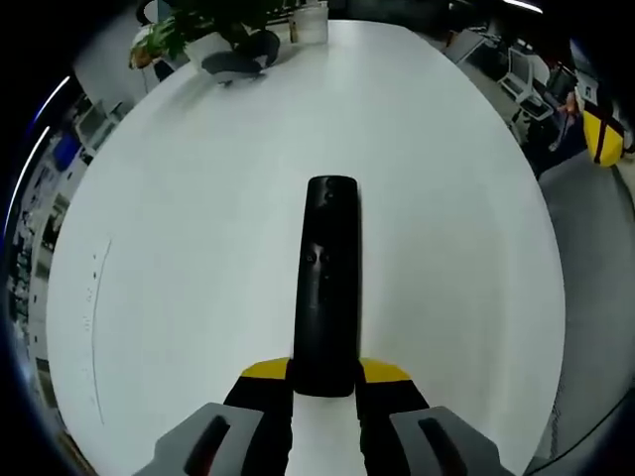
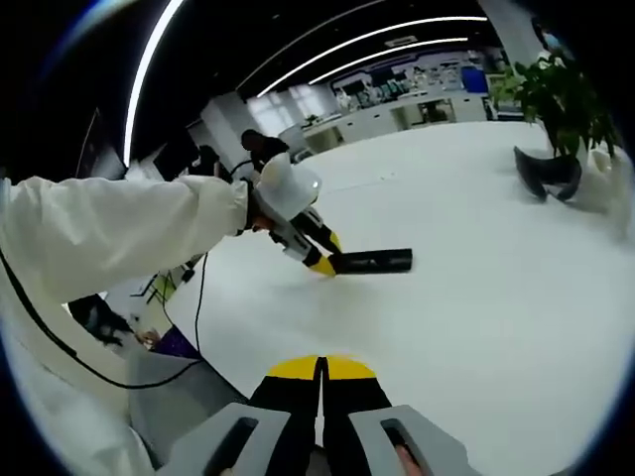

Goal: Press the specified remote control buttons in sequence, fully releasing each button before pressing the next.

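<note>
A leafy green potted plant (image 1: 184, 30) stands at the far end of the broad white oval table (image 1: 198, 248), with a curved dark grey object (image 1: 238, 61) lying just beside it on the tabletop. A yellow object (image 1: 602, 137) sits on the grey floor off the table's edge. In the right gripper view, long white ceiling light strips (image 2: 387, 48) run above a row of desks (image 2: 397, 114) at the back of the room.

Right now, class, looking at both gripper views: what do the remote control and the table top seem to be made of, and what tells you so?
Remote control: probably moulded plastic with a satin black finish; it shows soft, dull highlights and small buttons set flush in its face.

Table: a smooth white top, perhaps laminate or painted board; it is even in colour, grainless, with a faint sheen. The core cannot be told.
</note>
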Tool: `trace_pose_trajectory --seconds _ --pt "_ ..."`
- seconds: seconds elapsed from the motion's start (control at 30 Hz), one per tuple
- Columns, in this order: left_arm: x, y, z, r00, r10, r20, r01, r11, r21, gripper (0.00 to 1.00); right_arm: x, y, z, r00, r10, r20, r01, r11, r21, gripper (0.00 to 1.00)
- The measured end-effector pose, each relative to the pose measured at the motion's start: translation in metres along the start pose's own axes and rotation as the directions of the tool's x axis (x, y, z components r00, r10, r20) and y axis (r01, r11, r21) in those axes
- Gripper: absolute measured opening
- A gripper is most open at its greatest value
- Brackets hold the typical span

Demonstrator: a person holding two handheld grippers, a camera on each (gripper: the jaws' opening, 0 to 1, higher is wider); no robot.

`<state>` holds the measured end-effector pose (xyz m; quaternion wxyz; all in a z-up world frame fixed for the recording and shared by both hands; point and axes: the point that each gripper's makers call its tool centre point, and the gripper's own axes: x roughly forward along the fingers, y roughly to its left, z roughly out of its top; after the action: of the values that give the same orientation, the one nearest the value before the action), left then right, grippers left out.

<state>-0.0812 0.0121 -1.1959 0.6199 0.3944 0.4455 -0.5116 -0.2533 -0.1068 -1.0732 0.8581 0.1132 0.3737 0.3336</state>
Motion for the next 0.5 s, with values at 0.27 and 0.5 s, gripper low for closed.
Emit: trace_pose_trajectory --seconds 0.27,0.5 --pt "-0.001 -0.023 -0.002 1.000 0.001 -0.022 -0.001 1.000 0.008 0.22 -0.001 0.005 -0.001 1.000 0.004 -0.008 -0.005 1.000 -0.021 0.00" --pt "-0.002 -0.044 -0.003 1.000 -0.002 -0.007 0.002 1.000 0.011 0.22 0.000 0.010 -0.003 1.000 0.007 -0.019 -0.008 0.999 -0.046 0.00"
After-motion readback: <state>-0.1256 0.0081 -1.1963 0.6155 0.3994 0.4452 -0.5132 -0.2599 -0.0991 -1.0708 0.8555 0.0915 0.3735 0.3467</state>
